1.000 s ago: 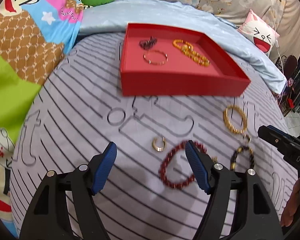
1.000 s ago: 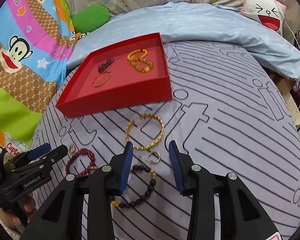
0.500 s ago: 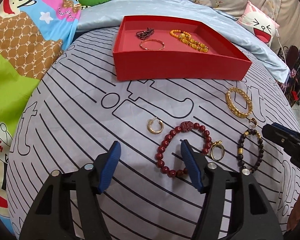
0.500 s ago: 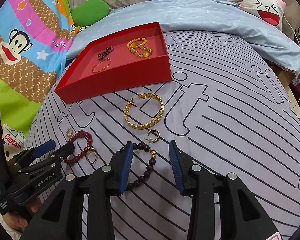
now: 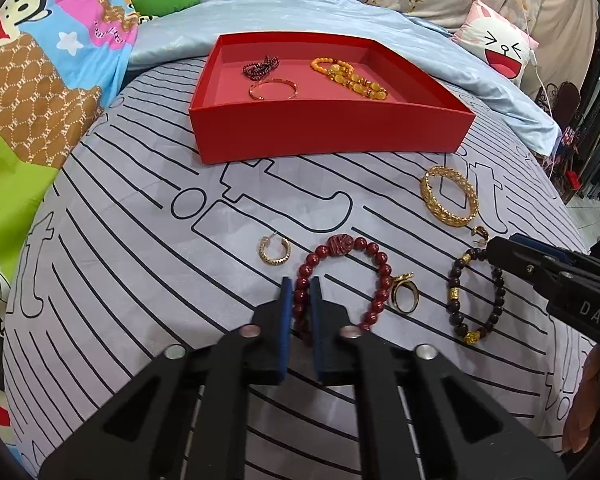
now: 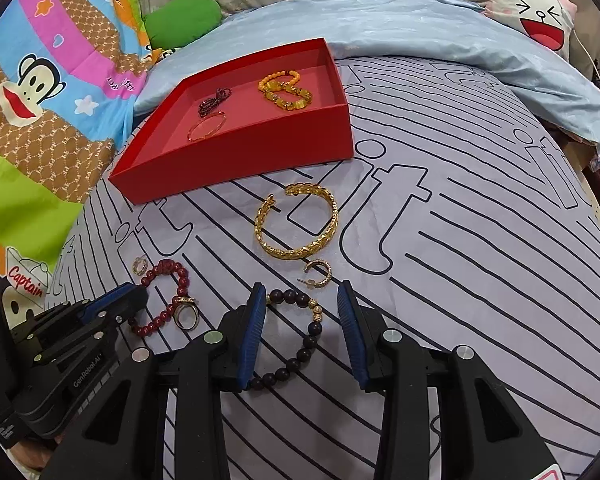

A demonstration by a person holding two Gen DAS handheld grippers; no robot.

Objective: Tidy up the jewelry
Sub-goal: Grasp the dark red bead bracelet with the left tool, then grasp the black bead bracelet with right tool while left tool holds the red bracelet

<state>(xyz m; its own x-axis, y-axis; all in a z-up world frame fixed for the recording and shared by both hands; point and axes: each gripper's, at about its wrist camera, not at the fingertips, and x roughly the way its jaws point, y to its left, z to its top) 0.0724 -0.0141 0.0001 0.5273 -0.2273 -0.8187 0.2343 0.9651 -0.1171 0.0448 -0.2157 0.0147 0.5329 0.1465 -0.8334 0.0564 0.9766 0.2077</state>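
Observation:
My left gripper [image 5: 301,286] is shut on the left side of the red bead bracelet [image 5: 374,254], which lies on the bed; it also shows in the right wrist view [image 6: 156,322]. My right gripper [image 6: 302,294] is open, low over the dark bead bracelet [image 6: 310,332], its fingers either side of it. The dark bead bracelet also shows in the left wrist view [image 5: 454,306]. A red tray [image 5: 328,132] at the back holds a thin bangle [image 5: 274,90], a dark chain [image 5: 260,68] and amber bead bracelets [image 5: 350,76].
On the striped sheet lie a gold cuff [image 6: 296,222], a gold ring [image 5: 404,298], and two hoop earrings [image 5: 275,250] [image 6: 318,272]. A blue blanket [image 6: 420,28] lies behind the tray; cartoon bedding [image 6: 40,80] is to the left.
My left gripper moved down to the red bracelet and closed on it. My right gripper came down and forward around the dark bracelet, still open.

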